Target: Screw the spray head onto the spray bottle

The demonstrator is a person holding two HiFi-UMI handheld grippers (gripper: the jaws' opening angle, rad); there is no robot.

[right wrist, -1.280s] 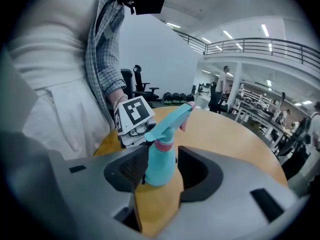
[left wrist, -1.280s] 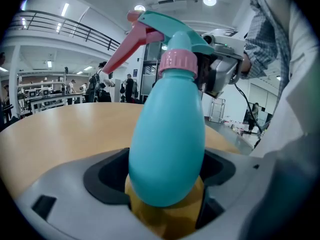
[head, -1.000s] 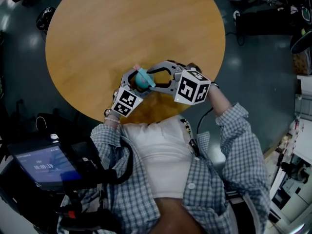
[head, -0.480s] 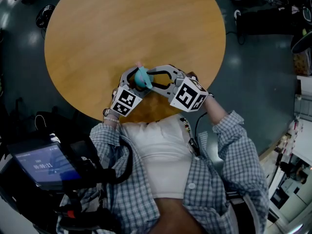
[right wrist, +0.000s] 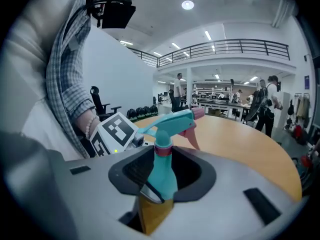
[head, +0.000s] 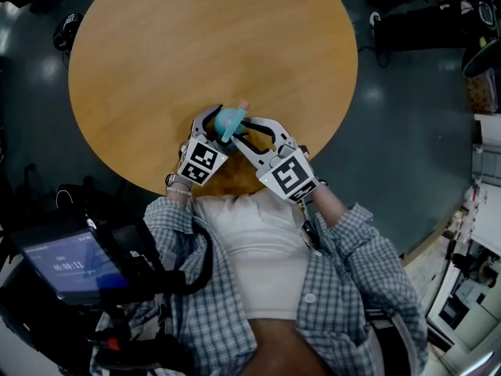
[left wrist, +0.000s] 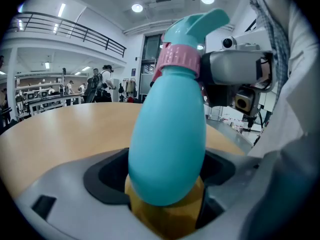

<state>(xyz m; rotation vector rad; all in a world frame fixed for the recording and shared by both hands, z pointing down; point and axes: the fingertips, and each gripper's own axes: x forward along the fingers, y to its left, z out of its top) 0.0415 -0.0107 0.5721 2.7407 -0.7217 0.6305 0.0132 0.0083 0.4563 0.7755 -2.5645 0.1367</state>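
Clamps the teal spray bottle (left wrist: 170, 134) by its lower body in the left gripper (left wrist: 167, 184), over the tabletop's (head: 196, 45) near edge. Pinches the pink collar (right wrist: 163, 150) under the spray head (right wrist: 171, 121) in the right gripper (right wrist: 156, 171), jaws partly apart, just closed in further. Hides the bottle's base behind the left jaws; shows only nozzle and trigger in the head view

In the head view my left gripper (head: 219, 117) and right gripper (head: 239, 128) cover most of the bottle (head: 228, 119) at centre, and the top edge cuts off the table (head: 196, 37). In the left gripper view the bottle's base is hidden low between my jaws, and the people (left wrist: 102, 79) at left are too small to make out.
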